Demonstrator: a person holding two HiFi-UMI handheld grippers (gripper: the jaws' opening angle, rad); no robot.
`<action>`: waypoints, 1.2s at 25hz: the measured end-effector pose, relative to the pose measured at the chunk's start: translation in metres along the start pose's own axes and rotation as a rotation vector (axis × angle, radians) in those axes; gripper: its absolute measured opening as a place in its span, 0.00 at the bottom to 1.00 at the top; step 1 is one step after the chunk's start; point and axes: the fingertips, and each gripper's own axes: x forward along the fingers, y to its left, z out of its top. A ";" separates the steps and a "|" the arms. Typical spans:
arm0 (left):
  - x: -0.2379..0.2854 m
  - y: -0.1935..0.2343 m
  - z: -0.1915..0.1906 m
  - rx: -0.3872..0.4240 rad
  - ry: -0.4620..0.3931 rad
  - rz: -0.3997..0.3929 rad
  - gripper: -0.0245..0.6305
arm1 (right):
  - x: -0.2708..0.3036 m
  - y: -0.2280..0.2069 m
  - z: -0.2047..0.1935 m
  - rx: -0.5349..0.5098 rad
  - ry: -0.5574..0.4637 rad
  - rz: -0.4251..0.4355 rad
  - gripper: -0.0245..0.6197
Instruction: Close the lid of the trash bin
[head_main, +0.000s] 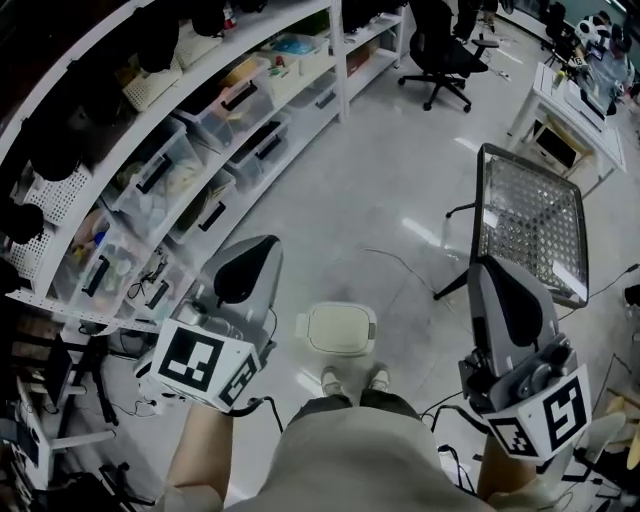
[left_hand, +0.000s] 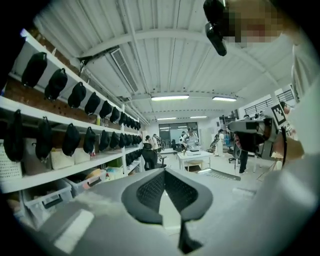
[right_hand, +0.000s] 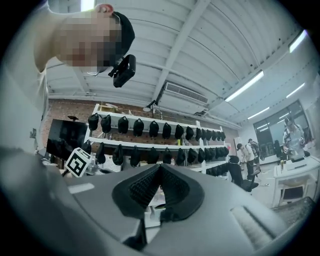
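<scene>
A small white trash bin stands on the floor just ahead of the person's shoes; its lid lies flat on top. My left gripper is held up to the left of the bin, well above it, jaws shut with nothing between them. My right gripper hangs to the right of the bin, also shut and empty. In the left gripper view the gripper points across the room, and in the right gripper view the gripper points at shelving. The bin shows in neither gripper view.
White shelving with clear storage boxes runs along the left. A perforated metal panel on a stand is at the right, a cable on the floor beside it. An office chair and white table are farther off.
</scene>
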 end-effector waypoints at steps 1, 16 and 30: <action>-0.004 0.000 0.008 0.014 -0.012 0.007 0.04 | -0.001 0.001 0.005 -0.005 -0.009 0.004 0.04; -0.045 -0.014 0.045 0.149 -0.108 0.107 0.04 | 0.005 0.025 0.019 -0.076 -0.014 0.136 0.04; -0.042 -0.022 0.023 0.110 -0.036 0.136 0.04 | 0.011 0.009 0.004 -0.105 0.015 0.132 0.04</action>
